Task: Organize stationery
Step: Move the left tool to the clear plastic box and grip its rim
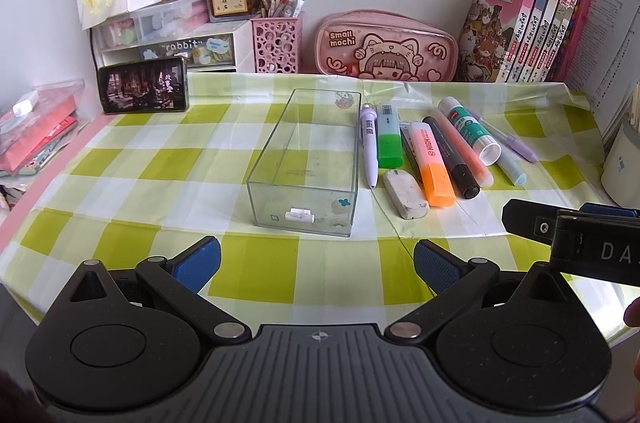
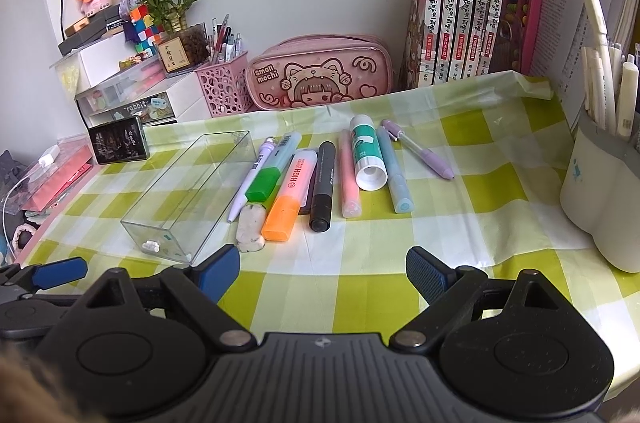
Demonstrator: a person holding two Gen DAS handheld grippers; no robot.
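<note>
I see a clear box lying empty on the checked cloth. At its 3 o'clock lie a white pen, green highlighter, orange highlighter, black marker, glue stick and a grubby eraser at 4 o'clock.

A clear box stands lengthwise on the tablecloth, with pens, highlighters, a glue stick and an eraser lying in a row to its right. Behind them, against the wall, sit a pen holder, a pencil case and books; a phone stands far left.
</note>
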